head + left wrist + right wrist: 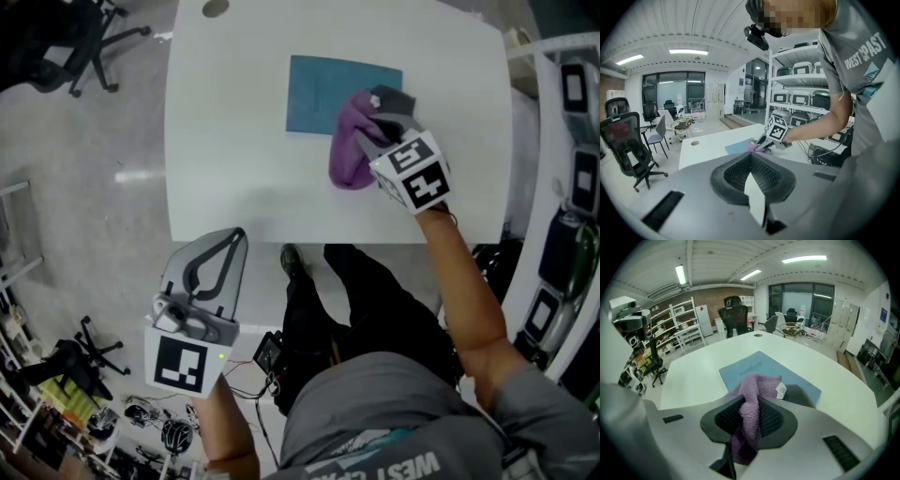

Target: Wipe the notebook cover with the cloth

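The blue notebook [323,94] lies flat and closed near the far middle of the white surface [234,141], with nothing pinning it down. The purple cloth [349,141] is bunched over its near right corner, and much of it spills off the cover onto the bare surface. The right gripper [380,131] has its jaws clamped on a narrow fold of that cloth, the rest hanging loose ahead of the tips.

The left gripper [214,267] hangs off the near edge of the surface, well apart from the notebook, its jaws together on nothing.

The likeliest trouble, as I judge it, is the notebook sliding or turning under a stroke, since the surface looks smooth and the left gripper is not steadying it. A thin pinch on a lumpy cloth could also slip free, or let the hard jaw tips rub the cover. And with the cloth half off the edge, a pass may miss most of the cover
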`<state>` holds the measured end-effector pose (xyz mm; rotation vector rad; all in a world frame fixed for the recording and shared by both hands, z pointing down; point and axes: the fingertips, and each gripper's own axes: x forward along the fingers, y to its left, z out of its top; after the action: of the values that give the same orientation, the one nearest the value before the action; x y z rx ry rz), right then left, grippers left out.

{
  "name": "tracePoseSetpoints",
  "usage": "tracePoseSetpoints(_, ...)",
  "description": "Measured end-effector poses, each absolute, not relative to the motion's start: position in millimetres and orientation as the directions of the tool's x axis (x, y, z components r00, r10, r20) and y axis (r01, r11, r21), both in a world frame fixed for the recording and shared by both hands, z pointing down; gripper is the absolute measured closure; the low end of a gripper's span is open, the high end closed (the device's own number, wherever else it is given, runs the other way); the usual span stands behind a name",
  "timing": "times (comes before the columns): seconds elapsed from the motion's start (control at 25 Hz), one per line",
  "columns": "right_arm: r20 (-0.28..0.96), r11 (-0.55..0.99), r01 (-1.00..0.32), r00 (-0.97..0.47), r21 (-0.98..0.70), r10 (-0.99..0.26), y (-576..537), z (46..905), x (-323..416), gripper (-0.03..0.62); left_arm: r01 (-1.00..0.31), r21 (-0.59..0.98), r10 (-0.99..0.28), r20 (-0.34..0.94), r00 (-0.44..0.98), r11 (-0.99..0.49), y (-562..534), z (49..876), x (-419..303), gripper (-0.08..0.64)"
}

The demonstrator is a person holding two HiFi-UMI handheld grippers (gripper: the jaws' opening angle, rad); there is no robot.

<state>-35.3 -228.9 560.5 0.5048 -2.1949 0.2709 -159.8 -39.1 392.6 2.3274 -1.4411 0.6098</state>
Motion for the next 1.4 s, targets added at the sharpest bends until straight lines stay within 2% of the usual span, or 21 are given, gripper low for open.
tracePoseSetpoints(0.24,0.754,0.947,-0.315,-0.637,-0.069,-0.157,-202,561,-142,0.494,-0.911,0.061,-0.763,0.526,0.376,-0.407,-32,395,-170,0.558)
tracePoseSetpoints(0.4,0.746,0.956,-0.282,-0.654,-0.082,-0.128,-195,562,-165,0.493,-0.909,0.061,-0.760,0.528,0.379,-0.411,-33,396,-168,0.558)
tracePoseSetpoints(0.64,0.761,0.932,-0.353,-0.627,-0.085,-0.168,-207,561,-115,0.492,-0.890,0.057,-0.741,0.531,0.410,-0.452,-47,394,-164,0.558)
tracePoseSetpoints(1.04,0.797,0.806,-0.588,-0.517,-0.065,-0.313,-245,564,40,0.492,-0.804,0.044,-0.674,0.519,0.526,-0.593,-97,385,-114,0.558)
tracePoseSetpoints(1.24,0.792,0.820,-0.571,-0.521,-0.048,-0.317,-247,561,45,0.494,-0.785,0.044,-0.658,0.518,0.546,-0.617,-103,387,-91,0.558)
tracePoseSetpoints(1.4,0.784,0.854,-0.517,-0.551,-0.051,-0.287,-246,557,20,0.494,-0.807,0.044,-0.670,0.532,0.518,-0.589,-92,390,-94,0.558)
